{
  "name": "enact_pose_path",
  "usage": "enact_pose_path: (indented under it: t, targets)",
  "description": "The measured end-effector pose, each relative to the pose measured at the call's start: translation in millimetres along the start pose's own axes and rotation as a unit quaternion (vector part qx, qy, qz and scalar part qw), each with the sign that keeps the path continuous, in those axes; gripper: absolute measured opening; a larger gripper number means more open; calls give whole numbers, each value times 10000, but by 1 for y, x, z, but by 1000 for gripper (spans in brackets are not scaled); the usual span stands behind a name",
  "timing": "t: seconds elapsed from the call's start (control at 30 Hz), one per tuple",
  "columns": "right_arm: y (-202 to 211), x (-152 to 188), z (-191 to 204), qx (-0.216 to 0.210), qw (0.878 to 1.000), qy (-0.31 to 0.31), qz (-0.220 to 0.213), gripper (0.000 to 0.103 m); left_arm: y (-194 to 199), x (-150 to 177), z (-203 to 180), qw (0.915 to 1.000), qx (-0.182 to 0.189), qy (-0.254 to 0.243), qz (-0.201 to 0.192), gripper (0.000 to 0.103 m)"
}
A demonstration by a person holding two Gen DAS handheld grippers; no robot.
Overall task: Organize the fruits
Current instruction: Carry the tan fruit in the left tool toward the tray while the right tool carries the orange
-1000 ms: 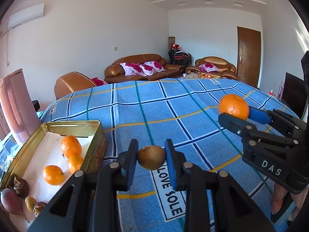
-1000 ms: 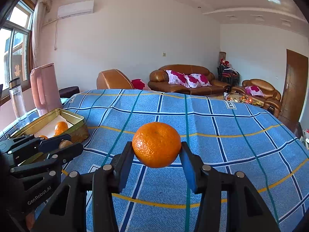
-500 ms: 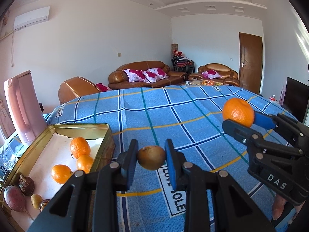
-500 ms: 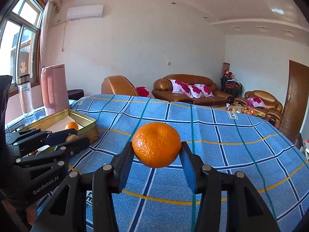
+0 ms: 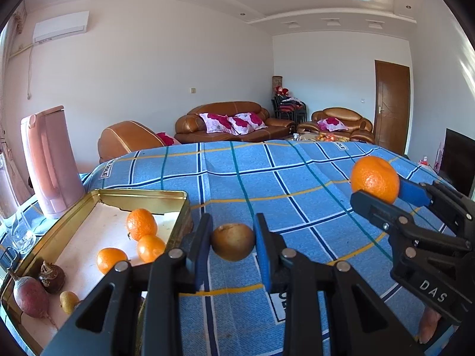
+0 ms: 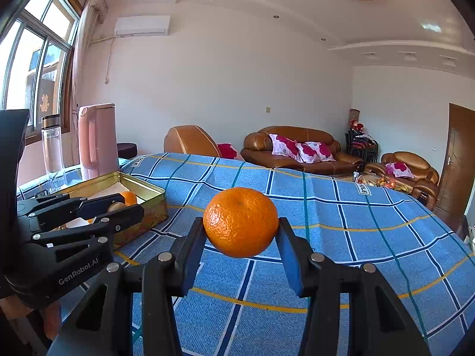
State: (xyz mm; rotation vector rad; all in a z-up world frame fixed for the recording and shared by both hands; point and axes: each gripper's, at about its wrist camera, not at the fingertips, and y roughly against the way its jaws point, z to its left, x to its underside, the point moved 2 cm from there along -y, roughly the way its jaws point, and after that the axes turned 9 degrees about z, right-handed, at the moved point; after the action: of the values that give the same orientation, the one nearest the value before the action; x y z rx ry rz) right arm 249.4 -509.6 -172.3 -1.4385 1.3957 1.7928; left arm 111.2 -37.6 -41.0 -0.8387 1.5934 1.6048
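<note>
Blue checked worktop [image 5: 267, 178], sofas beyond: left gripper [image 5: 233, 241] clamping brown fruit [image 5: 233, 241], possibly kiwi; right gripper [image 6: 241, 228] gripping orange [image 6: 241, 222]; gold tin [image 5: 142, 194] cut off at frame edge.

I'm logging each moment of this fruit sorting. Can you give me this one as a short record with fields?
left gripper: jaws shut on a small brown fruit
right gripper: jaws shut on a mandarin
gold tin tray: on the blue checked cloth, to the left gripper's left
in the tray: three mandarins, a reddish root, other small items
behind the tray: pink kettle
</note>
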Motion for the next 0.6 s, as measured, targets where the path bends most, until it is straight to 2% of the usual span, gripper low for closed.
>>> enact_pose_path:
  t: [0.6]
  targets:
    - [0,-1,41,-435,9988,217,54,50,24,13,41,9996,-142,234,-72,30]
